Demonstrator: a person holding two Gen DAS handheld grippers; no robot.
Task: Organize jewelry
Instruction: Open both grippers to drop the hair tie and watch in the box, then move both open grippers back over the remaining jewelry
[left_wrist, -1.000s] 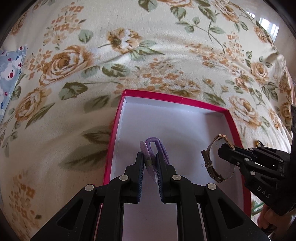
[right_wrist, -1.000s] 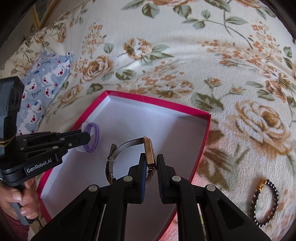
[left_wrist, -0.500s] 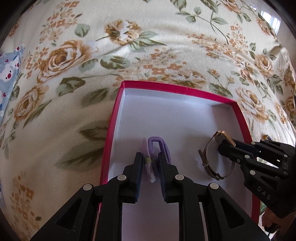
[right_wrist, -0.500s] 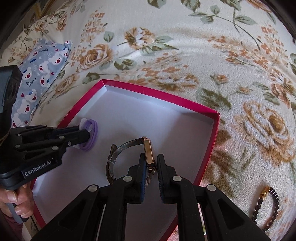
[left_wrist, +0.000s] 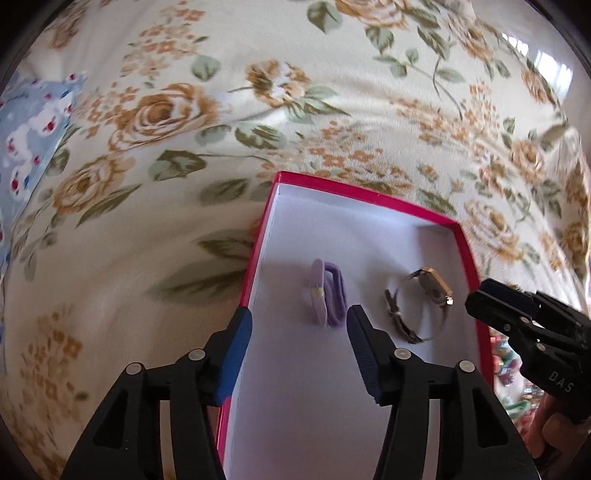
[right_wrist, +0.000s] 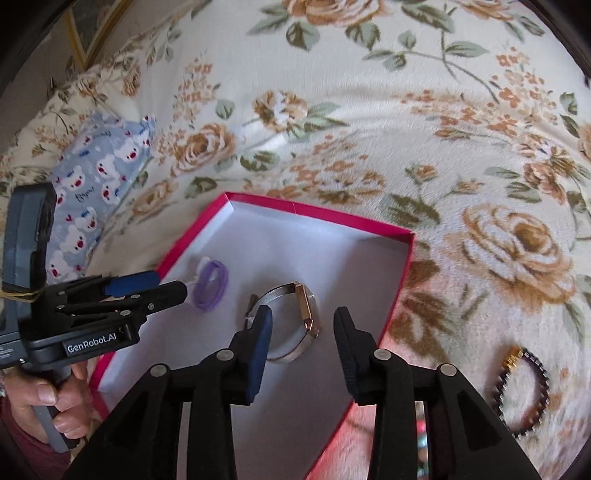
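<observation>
Both items lie on the white floor of the pink-rimmed box (left_wrist: 373, 199), which sits on a floral bedspread (left_wrist: 258, 110). Left gripper (left_wrist: 300, 334): fingers spread, having just been opening; nothing pinched. The purple hair ties (left_wrist: 327, 293) rest on the box floor just ahead of and between the blue pads, clear of both, near the box's left wall. Right gripper (right_wrist: 303, 332): fingers spread as well, also just opened. The wristwatch (right_wrist: 295, 321), gold case with a metal band, stands on edge on the box floor between the pads; contact with the left pad cannot be told, as that pad hides part of the band. In the left wrist view the watch lies to the right of the hair ties, apart from them, with the right gripper's tip just outside the box's right rim. A dark beaded bracelet (right_wrist: 524, 393) lies on the bedspread outside the box, to its right. A blue bear-print cloth (right_wrist: 92, 184) lies beyond the box's left side. A hand (right_wrist: 48, 398) grips the left gripper's handle.
</observation>
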